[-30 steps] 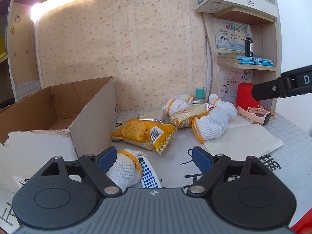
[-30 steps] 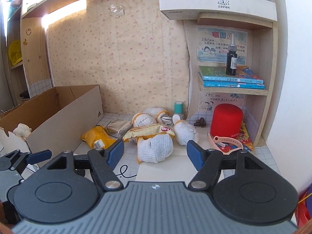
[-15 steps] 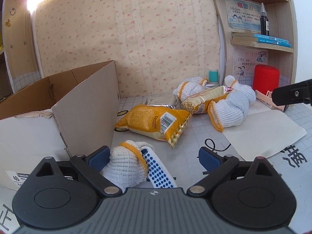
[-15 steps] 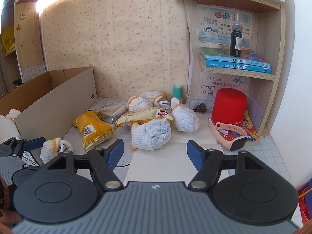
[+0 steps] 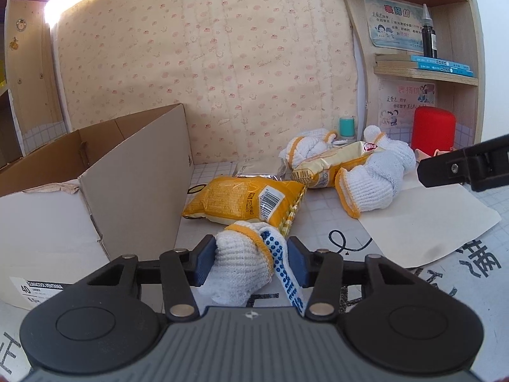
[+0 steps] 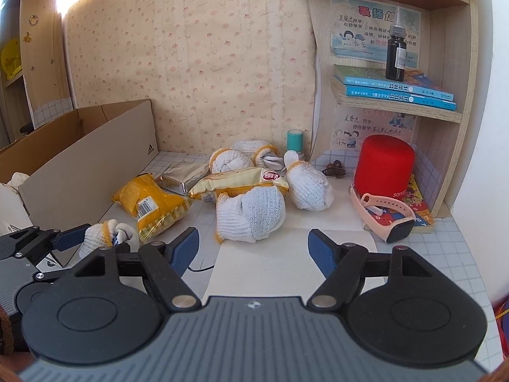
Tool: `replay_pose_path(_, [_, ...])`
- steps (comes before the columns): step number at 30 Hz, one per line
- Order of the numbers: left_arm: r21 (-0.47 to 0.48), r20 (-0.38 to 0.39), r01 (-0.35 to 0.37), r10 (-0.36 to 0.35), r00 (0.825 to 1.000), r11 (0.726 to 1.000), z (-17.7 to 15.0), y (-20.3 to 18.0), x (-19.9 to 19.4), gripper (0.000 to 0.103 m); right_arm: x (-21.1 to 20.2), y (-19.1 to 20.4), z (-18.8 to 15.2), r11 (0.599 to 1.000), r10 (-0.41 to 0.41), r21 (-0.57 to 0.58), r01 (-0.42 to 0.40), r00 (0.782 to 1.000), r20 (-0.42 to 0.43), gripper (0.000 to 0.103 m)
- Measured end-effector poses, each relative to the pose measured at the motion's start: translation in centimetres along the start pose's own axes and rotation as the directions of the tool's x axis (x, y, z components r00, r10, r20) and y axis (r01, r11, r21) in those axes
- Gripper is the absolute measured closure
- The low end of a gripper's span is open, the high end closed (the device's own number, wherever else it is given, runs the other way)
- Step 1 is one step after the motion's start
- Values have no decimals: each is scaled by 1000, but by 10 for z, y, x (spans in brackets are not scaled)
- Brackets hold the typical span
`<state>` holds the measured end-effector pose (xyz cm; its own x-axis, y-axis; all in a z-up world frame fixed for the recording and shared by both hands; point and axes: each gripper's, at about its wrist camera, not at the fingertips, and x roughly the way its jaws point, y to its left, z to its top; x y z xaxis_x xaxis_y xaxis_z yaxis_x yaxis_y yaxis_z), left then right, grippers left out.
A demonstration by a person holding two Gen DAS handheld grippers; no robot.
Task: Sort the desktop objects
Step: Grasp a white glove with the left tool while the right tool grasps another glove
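My left gripper point(image 5: 251, 262) is shut on a rolled white glove point(image 5: 240, 265) with a yellow cuff and blue dots, low over the desk beside the cardboard box point(image 5: 95, 191). The right wrist view shows that same glove point(image 6: 106, 234) held at lower left. My right gripper point(image 6: 253, 251) stands open above a paper sheet point(image 6: 286, 264), nothing between its fingers. Ahead lie a yellow snack bag point(image 6: 149, 203), a pale snack bag point(image 6: 238, 183), a foil packet point(image 6: 181, 176) and several more rolled gloves point(image 6: 251, 213).
A red cylinder point(image 6: 383, 168) and a pink smartwatch point(image 6: 386, 216) sit at the right by the shelf unit with blue books point(image 6: 397, 90) and a dark bottle point(image 6: 396, 55). A teal cap point(image 6: 294, 140) and a brown hair clip point(image 6: 334, 172) rest near the back wall.
My left gripper's fingers have closed in from wide apart onto the rolled glove. The right gripper has moved forward and lower toward the pile, still open.
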<state>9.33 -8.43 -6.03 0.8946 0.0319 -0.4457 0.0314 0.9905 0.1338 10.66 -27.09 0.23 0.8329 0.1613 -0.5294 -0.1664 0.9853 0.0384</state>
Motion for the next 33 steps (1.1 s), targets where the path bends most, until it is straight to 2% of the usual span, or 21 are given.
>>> replay_pose_path(4, [-60,-3,49,-49,999,997,3,2,-8,51,2,1,0,1000,4,0,-4,1000,-2,29])
replay_pose_path(6, [-72,10,28,-27,1000,997,5,-1,-11,50,3,1,0,1000,6,0,-6,1000,-4,29])
replay_pose_path(7, [-63,20,8,-7,1000,998,6,-2,-12,40,4,0,0,1000,5,1,-5,1000,-6,29])
replay_pose_path(8, [-47,21,-14,15,1000,999,6,-4,-11,20,4,1,0,1000,7,0,-7,1000,-8,29])
replay_pose_path(10, [-28,17,-32,33,999,999,7,-5,-7,7,8,1,0,1000,8,-3,-8,1000,-17,29])
replay_pose_path(12, [-30,-5,-21,21,1000,999,7,-3,-2,8,12,1,1,1000,10,-5,-10,1000,-24,29])
replay_pose_path(13, [-37,-24,4,-5,1000,999,7,-1,2,12,16,2,2,1000,12,-8,-13,1000,-28,29])
replay_pose_path(14, [-55,-46,41,-43,998,998,6,0,6,22,20,2,4,1000,11,-14,-11,999,-33,29])
replay_pose_path(15, [-64,-65,51,-55,996,997,4,0,9,27,25,3,5,1000,5,-24,-6,999,-37,29])
replay_pose_path(17, [-60,-59,44,-48,997,997,2,-1,10,42,34,5,9,999,-3,-44,1,999,-41,29])
replay_pose_path(19, [-63,-57,45,-48,997,997,2,1,10,50,44,5,13,998,-14,-56,11,999,-50,27])
replay_pose_path(22, [-72,-52,39,-43,998,997,2,2,10,51,63,6,17,998,-16,-66,11,997,-77,15])
replay_pose_path(33, [-89,-42,36,-40,998,995,-1,0,10,51,134,18,19,992,-97,-94,80,976,-197,9])
